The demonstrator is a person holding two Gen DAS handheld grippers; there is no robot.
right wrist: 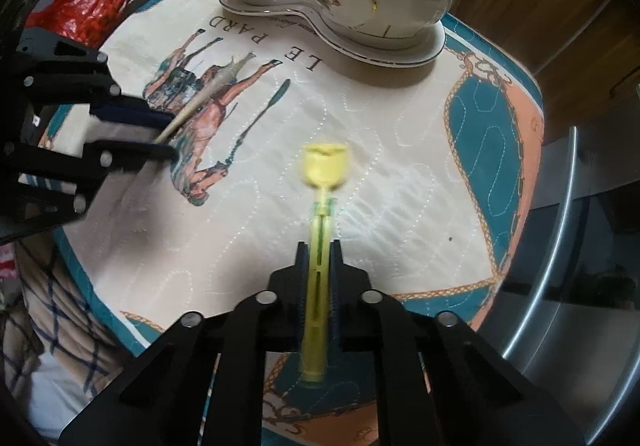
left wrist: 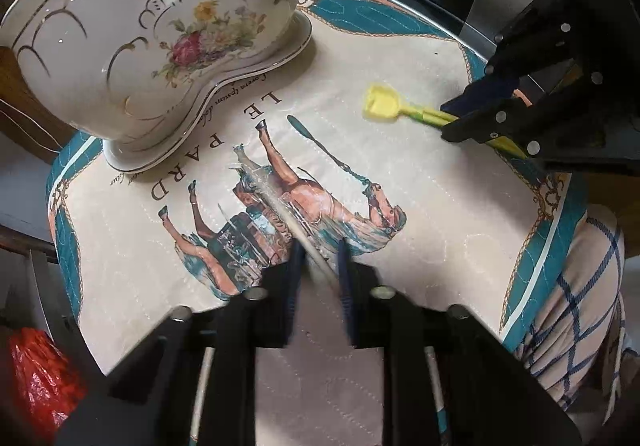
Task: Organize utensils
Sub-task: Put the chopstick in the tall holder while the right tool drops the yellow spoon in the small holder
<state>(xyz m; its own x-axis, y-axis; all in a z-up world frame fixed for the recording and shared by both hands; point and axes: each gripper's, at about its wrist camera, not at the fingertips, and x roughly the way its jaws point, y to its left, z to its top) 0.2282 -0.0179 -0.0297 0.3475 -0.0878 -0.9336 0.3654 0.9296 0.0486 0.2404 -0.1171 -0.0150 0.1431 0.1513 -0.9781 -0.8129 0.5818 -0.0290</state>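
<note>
Right wrist view, item one: yellow spatula (right wrist: pixel 324 169), plastic, with a green collar below its head. It is lying along the right gripper (right wrist: pixel 319 246), handle running back between the two fingers (right wrist: pixel 301 258), which are closing snugly on the shaft; head pointing forward over the quilted mat (right wrist: pixel 400 205), apparently just clear of it, though motion blur is making contact hard to judge.

Left wrist view, item two: thin pale stick utensil (left wrist: pixel 280 213), clear-wrapped at its far end, possibly a brush or skewer. The left gripper (left wrist: pixel 320 262) is clamping it near the lower end, jaws drawn almost together with the stick pinched between the blue pads (left wrist: pixel 297 258). The wrapped tip is slanting out over the horse print on the mat.

Item three: ceramic vase (left wrist: pixel 160 33), cream with gilt scallops and a floral spray, standing on its matching saucer (left wrist: pixel 224 105) at the far edge of the mat, well apart from both tools. Other handles are already poking from its mouth.

Surroundings: red plastic bag (left wrist: pixel 36 374) off the table; checked cloth (left wrist: pixel 576 306) at the near side.

Step in hand, as judged: both pickups are being secured at once. The next move is calling for lifting each tool, tipping it upright and carrying it above the vase rim before releasing, one at a time to avoid the grippers crowding.
</note>
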